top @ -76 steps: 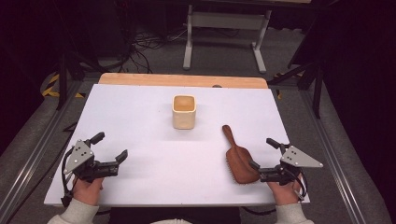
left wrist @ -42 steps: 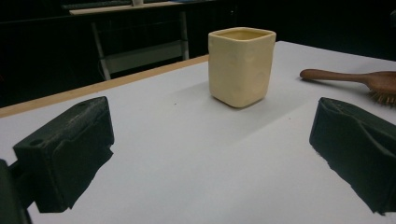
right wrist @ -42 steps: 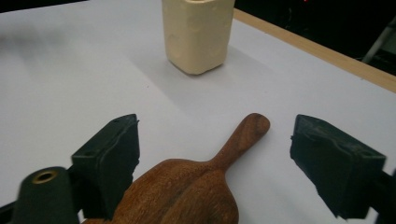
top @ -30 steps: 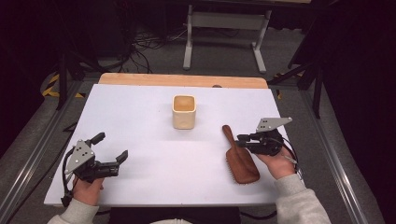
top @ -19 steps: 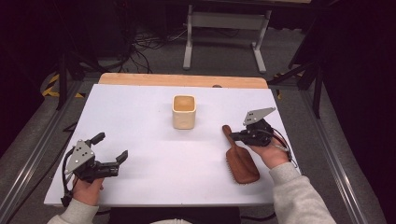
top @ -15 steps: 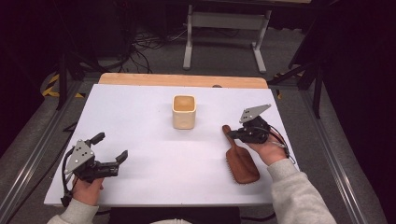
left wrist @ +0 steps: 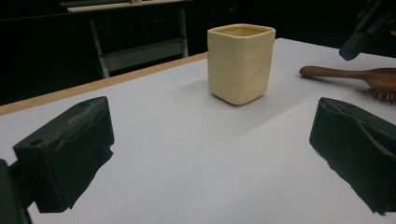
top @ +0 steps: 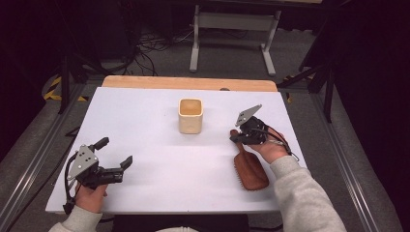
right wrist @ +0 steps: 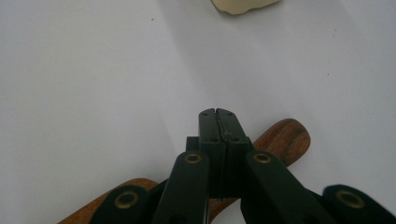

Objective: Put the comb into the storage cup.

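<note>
— While the left gripper (top: 116,166) is resting near the front left corner of the white table (top: 145,125), how are its jaws sitting?

— They are standing wide apart with nothing between them. In the left gripper view, the two black pads are framing bare table, and the cream cup (left wrist: 240,63) is standing upright farther off.

— Where is that cup sitting on the table?

— It is standing near the middle, toward the far edge, well apart from both grippers. Its open mouth is facing up.

— And what is the right gripper (top: 237,138) doing?

— It is hovering over the handle end of the wooden hairbrush (top: 250,169), with its jaws pressed together. In the right gripper view, the black jaws are meeting tip to tip in front of the brown handle, which is running crosswise underneath them. Nothing is showing between the tips, so the handle is not being gripped.

— How is the hairbrush lying?

— It is lying flat on the right half of the table, handle pointing toward the cup's side and bristled head toward the person. The right hand (top: 270,150) is sitting just beside the head.
</note>
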{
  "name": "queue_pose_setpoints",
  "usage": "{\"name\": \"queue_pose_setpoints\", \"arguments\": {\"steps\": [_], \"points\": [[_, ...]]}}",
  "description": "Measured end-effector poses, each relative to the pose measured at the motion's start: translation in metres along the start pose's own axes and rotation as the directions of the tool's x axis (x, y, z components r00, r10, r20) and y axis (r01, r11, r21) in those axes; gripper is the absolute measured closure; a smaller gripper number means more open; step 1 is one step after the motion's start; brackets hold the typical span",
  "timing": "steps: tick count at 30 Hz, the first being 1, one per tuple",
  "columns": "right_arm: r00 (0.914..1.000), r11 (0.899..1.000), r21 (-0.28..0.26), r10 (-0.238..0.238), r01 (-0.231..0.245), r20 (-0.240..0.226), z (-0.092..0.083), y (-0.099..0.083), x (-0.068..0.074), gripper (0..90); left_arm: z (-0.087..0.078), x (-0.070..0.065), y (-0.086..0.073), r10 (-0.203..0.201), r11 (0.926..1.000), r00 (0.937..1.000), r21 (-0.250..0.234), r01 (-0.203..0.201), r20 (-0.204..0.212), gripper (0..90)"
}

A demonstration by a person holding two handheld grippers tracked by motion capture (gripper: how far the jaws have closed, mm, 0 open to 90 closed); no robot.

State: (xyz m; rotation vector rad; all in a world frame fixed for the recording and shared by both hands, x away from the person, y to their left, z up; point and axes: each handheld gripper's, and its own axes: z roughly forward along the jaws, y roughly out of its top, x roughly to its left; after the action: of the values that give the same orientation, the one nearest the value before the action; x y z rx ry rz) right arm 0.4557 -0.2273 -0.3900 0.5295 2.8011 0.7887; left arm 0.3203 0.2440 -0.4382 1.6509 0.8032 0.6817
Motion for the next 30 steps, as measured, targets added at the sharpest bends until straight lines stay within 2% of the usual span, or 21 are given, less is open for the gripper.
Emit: {"name": "queue_pose_setpoints", "arguments": {"steps": [7, 13, 21, 23, 30], "points": [[0.9999, 0.998, 0.059, -0.010, 0.010, -0.005, 0.014, 0.000, -0.004, 89.8, 0.000, 0.000, 0.000, 0.002, 1.0000, 1.0000, 0.002, -0.002, 0.001, 0.8], [0.9996, 0.996, 0.087, -0.022, 0.024, -0.020, 0.020, 0.000, -0.004, 89.8, 0.000, 0.000, 0.000, 0.003, 1.0000, 1.0000, 0.003, -0.003, 0.001, 0.8], [0.9987, 0.986, 0.162, -0.023, 0.030, -0.045, 0.030, -0.003, -0.005, 89.8, 0.000, 0.000, 0.000, 0.005, 1.0000, 1.0000, 0.005, -0.005, 0.000, 0.8], [0.9989, 0.984, 0.176, -0.027, 0.033, -0.038, 0.031, -0.004, -0.005, 89.8, 0.000, 0.000, 0.000, 0.005, 1.0000, 1.0000, 0.006, -0.005, -0.001, 0.8], [0.9996, 0.982, 0.187, -0.014, 0.019, -0.026, 0.030, -0.009, -0.009, 89.8, 0.000, 0.000, 0.000, 0.004, 1.0000, 1.0000, 0.005, -0.004, -0.002, 0.8]]}}
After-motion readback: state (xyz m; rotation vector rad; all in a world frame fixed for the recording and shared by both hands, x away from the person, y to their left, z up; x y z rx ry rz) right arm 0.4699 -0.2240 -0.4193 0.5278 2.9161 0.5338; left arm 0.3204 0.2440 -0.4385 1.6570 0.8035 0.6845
